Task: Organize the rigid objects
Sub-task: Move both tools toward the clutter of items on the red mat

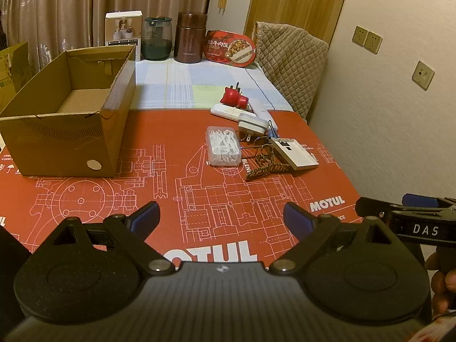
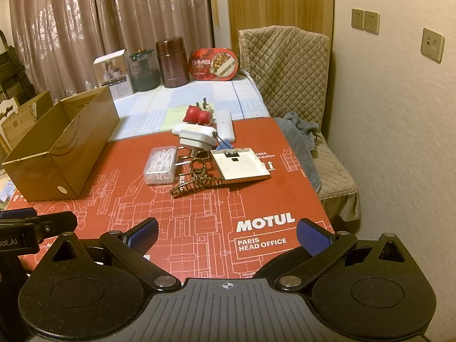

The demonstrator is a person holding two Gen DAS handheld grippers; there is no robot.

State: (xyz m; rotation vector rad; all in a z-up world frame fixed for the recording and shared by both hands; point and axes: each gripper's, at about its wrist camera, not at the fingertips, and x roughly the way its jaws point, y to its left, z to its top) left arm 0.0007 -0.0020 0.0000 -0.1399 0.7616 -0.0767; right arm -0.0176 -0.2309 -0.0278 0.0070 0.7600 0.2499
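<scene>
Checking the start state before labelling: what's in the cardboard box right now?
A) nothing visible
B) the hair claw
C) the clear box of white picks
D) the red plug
A: the cardboard box shows only its bare floor, while the clear box of picks, red plug and hair claw all lie on the red mat to its right.
</scene>
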